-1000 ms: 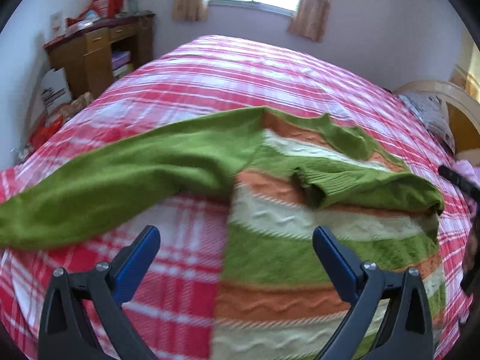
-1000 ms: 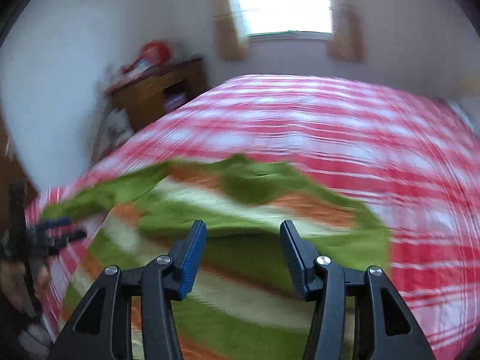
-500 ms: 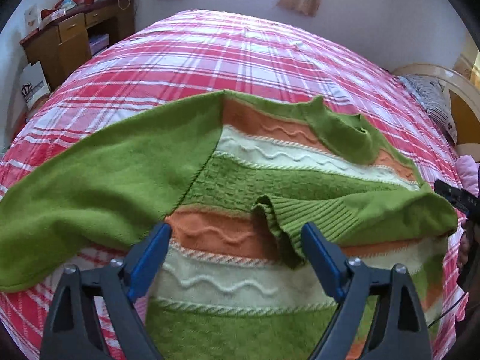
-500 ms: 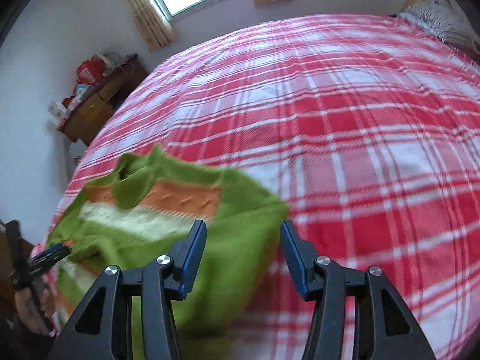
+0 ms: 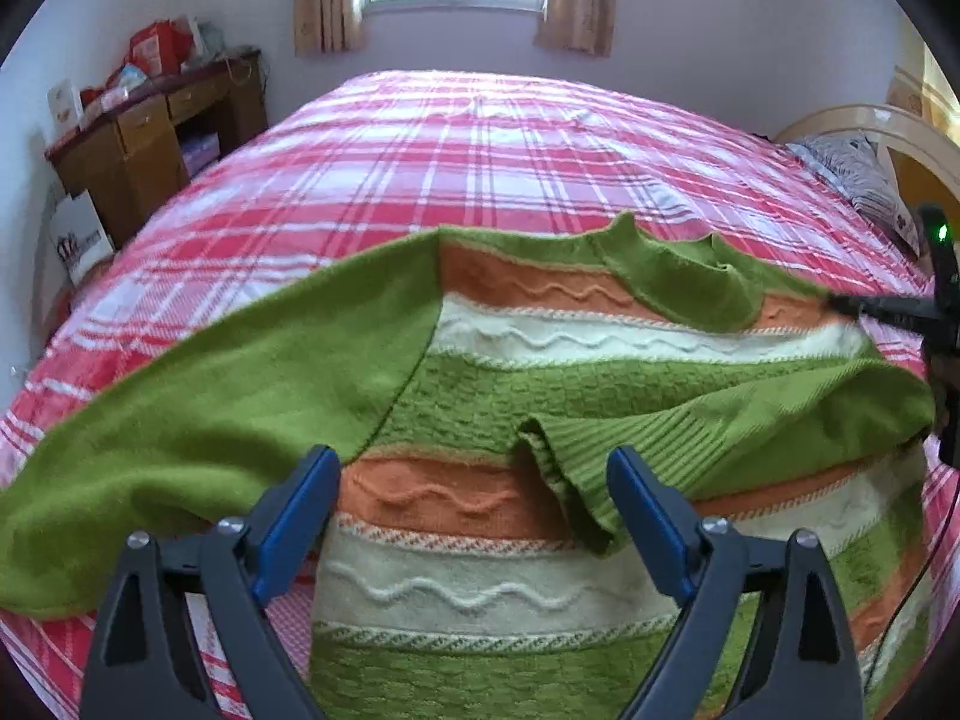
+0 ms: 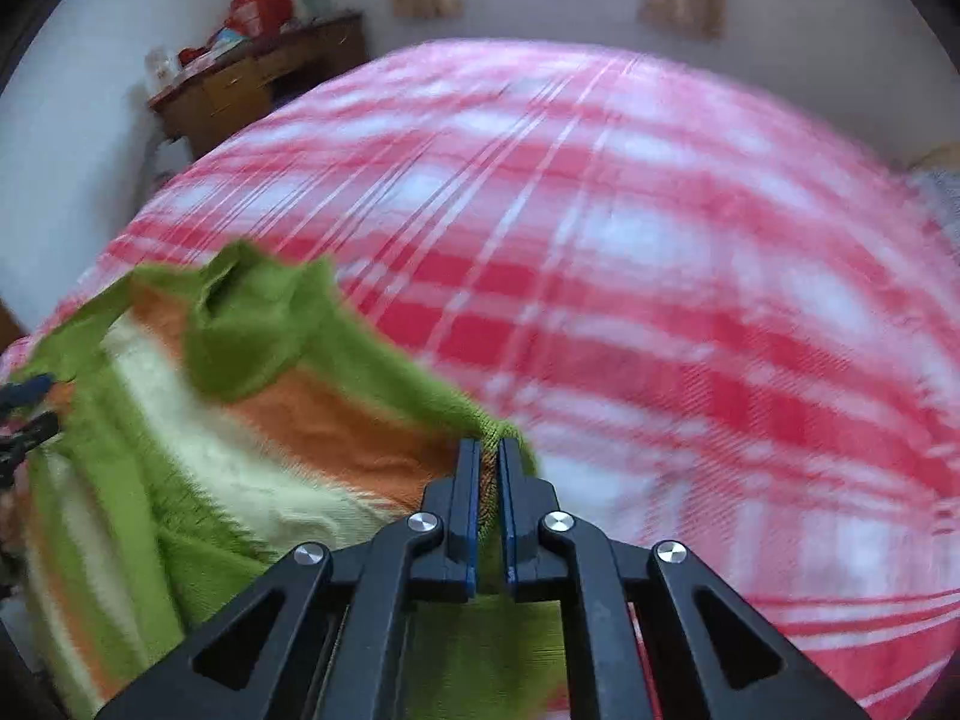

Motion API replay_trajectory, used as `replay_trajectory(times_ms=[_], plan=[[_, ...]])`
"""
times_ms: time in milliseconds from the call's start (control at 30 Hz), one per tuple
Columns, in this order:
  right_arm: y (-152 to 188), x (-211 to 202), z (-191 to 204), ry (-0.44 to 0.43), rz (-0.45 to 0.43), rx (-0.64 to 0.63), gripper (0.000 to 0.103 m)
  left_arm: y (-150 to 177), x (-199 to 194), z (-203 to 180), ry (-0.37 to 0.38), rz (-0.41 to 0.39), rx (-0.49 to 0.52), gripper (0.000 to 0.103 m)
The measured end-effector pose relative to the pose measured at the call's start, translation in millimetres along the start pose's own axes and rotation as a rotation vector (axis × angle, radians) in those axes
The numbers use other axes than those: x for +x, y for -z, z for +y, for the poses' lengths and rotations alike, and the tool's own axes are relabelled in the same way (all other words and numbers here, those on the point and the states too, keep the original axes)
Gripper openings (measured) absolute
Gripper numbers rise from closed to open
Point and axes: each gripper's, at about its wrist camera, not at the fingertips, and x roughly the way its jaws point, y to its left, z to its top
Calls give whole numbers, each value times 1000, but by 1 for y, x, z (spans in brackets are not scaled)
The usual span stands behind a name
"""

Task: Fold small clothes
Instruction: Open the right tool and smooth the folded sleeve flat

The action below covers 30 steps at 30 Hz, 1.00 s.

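Note:
A striped knit sweater (image 5: 480,396), green, orange and cream, lies flat on the red plaid bed (image 5: 480,150), collar toward the window. Its left sleeve stretches out to the left. The right sleeve is folded across the body, and its ribbed cuff (image 5: 570,480) lies between the fingers of my left gripper (image 5: 473,462). That gripper's jaws are wide and opening, touching nothing. My right gripper (image 6: 490,447) is shut on the sweater's (image 6: 240,450) green right shoulder edge; it also shows as the right gripper (image 5: 888,306) at the left wrist view's edge.
A wooden desk (image 5: 150,132) with clutter on top stands left of the bed by the wall. A pillow (image 5: 852,168) and a curved headboard (image 5: 870,120) are at the right. The bedspread (image 6: 660,240) stretches right of the sweater and beyond it.
My right gripper has swung onto the sweater's right shoulder edge and closed on it. My left gripper has shifted forward over the sweater's body.

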Motion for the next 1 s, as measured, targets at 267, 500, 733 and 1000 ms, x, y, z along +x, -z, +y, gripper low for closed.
replay_trajectory(times_ms=[267, 500, 733, 1000], plan=[[-1, 22, 10, 77, 48, 18, 30, -5, 21, -14, 35, 74, 14, 93], [64, -72, -26, -78, -63, 276, 48, -1, 19, -6, 71, 72, -28, 89], [121, -100, 2, -154, -70, 307, 48, -5, 33, -11, 83, 95, -54, 89], [110, -103, 17, -157, -200, 299, 48, -8, 12, 3, 64, 47, -66, 80]])
